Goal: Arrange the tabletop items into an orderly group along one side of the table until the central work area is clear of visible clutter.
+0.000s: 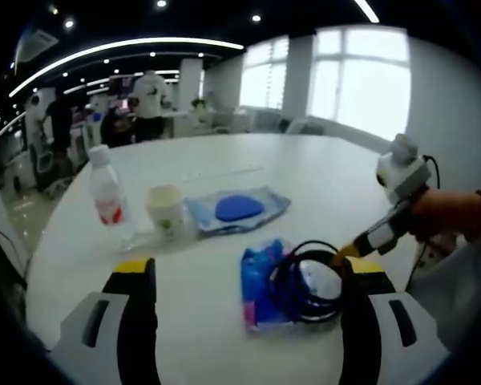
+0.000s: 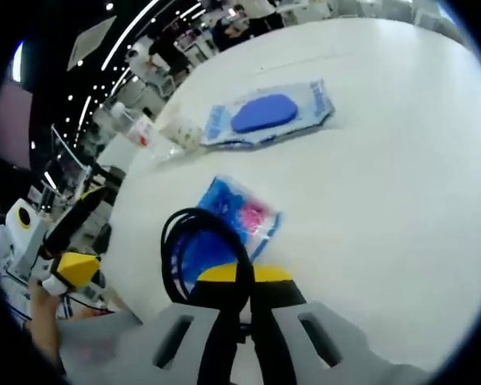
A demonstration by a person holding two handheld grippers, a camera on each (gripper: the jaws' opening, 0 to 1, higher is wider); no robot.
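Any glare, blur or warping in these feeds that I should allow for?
Left gripper view: windows blown out, table bright, cup and bottle soft. Right gripper view: fisheye bends the table edge, cable sharp enough, background dark with streaked ceiling lights.

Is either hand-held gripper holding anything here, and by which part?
The right hand-held gripper is shut on the coiled black cable, pinching the near edge of the coil. The left hand-held gripper is open and holds nothing.
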